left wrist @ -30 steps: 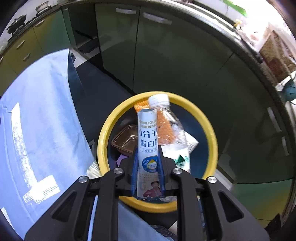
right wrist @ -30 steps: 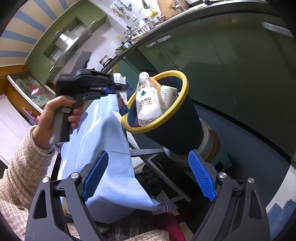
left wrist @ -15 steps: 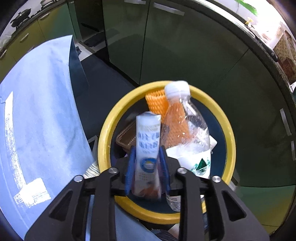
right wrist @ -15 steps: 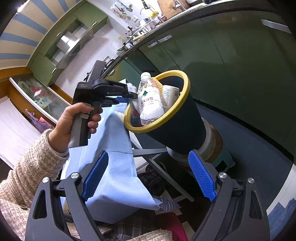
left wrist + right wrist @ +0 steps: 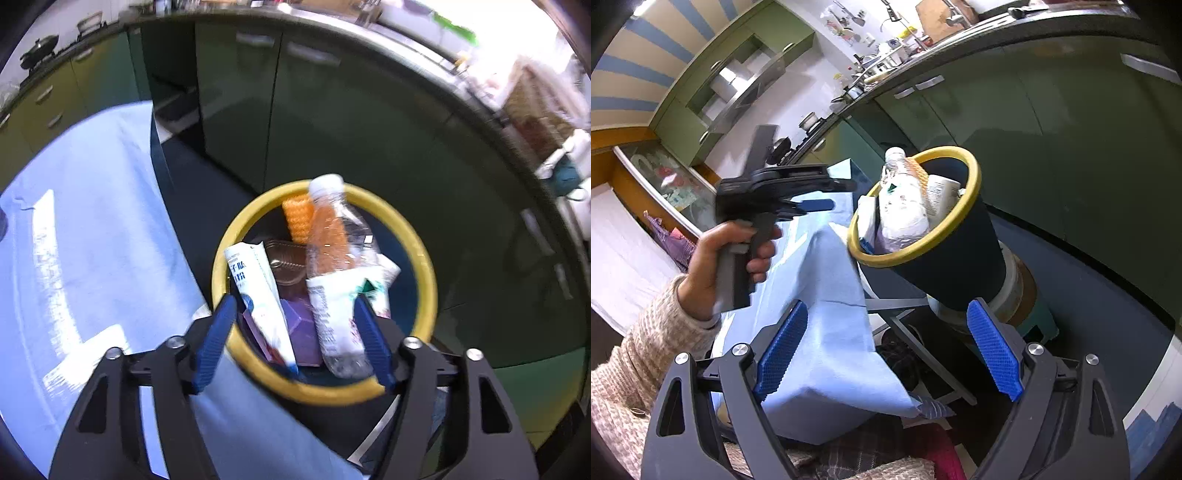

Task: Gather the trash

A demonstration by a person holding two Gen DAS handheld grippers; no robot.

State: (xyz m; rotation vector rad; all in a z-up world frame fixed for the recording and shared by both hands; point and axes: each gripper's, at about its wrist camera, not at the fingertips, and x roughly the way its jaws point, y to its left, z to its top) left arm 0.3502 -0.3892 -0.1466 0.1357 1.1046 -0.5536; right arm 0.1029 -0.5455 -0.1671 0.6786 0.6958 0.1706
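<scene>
A dark bin with a yellow rim (image 5: 424, 266) stands beside the blue-clothed table (image 5: 92, 236). It also shows in the right wrist view (image 5: 975, 177). Inside lie a white sachet (image 5: 258, 288), a clear plastic bottle (image 5: 332, 258), orange foam netting (image 5: 297, 216), a brown tray (image 5: 284, 262) and purple paper (image 5: 301, 328). My left gripper (image 5: 295, 339) is open and empty just above the bin's near rim; it also shows in the right wrist view (image 5: 827, 195). My right gripper (image 5: 886, 354) is open and empty, low and well back from the bin.
Green kitchen cabinets (image 5: 332, 110) run behind the bin. The bin rests on a round stool (image 5: 1019, 295). The table's metal legs (image 5: 912, 332) and dark clutter lie under the cloth edge. A dark floor strip (image 5: 207, 192) separates table and cabinets.
My left gripper opened and let go of the white sachet, which now lies in the bin against the near-left wall. The right gripper has not moved.
</scene>
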